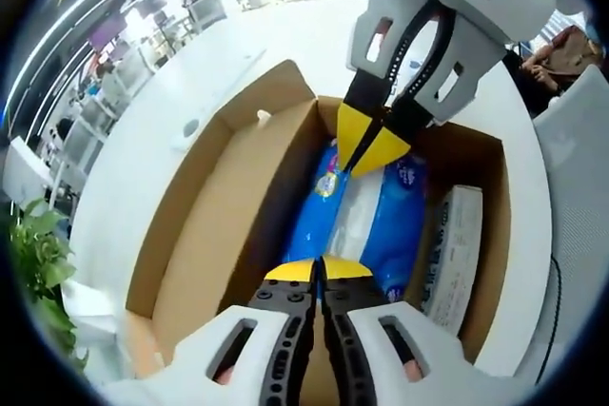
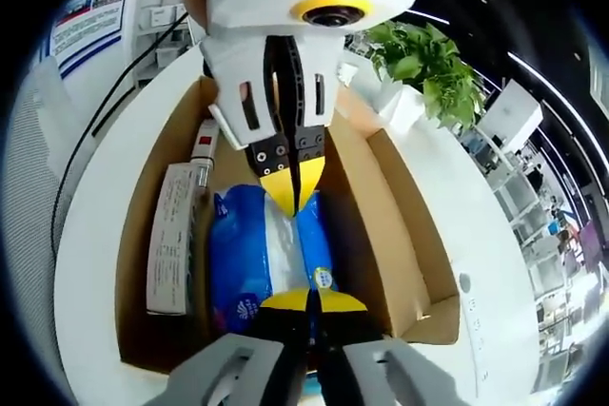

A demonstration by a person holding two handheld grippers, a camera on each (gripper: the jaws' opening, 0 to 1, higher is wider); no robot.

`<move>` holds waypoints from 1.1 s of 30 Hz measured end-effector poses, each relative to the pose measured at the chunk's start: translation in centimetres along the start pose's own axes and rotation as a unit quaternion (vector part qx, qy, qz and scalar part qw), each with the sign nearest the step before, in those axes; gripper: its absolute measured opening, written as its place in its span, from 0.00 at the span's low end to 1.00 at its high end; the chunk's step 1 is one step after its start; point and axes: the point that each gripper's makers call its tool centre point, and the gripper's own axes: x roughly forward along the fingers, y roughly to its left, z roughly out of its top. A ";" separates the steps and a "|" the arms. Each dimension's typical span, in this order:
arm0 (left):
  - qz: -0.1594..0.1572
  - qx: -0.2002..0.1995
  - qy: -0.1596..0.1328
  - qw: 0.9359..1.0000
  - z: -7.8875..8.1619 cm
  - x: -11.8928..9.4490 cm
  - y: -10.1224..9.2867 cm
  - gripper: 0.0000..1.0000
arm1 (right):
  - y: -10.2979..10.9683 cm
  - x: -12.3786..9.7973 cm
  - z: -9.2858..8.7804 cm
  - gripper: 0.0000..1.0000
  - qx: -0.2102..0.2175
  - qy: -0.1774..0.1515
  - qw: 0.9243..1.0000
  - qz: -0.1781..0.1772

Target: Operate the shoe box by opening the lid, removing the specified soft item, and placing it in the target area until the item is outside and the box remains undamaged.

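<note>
Nothing legible anywhere: print on the blue soft pack (image 2: 249,268), lines on the white carton (image 2: 173,240) beside it and a wall poster (image 2: 84,18), all too blurred.

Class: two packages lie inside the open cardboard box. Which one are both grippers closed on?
The blue soft pack in the middle; the white carton lies untouched beside the box wall.

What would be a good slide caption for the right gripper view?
Two grippers pinch opposite ends of a blue soft pack inside an open cardboard box.
</note>
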 end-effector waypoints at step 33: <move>0.028 0.011 -0.008 1.000 0.9 -3.3 0.5 0.00 | -0.5 -2.1 2.6 0.00 -0.008 -0.029 0.999 -0.020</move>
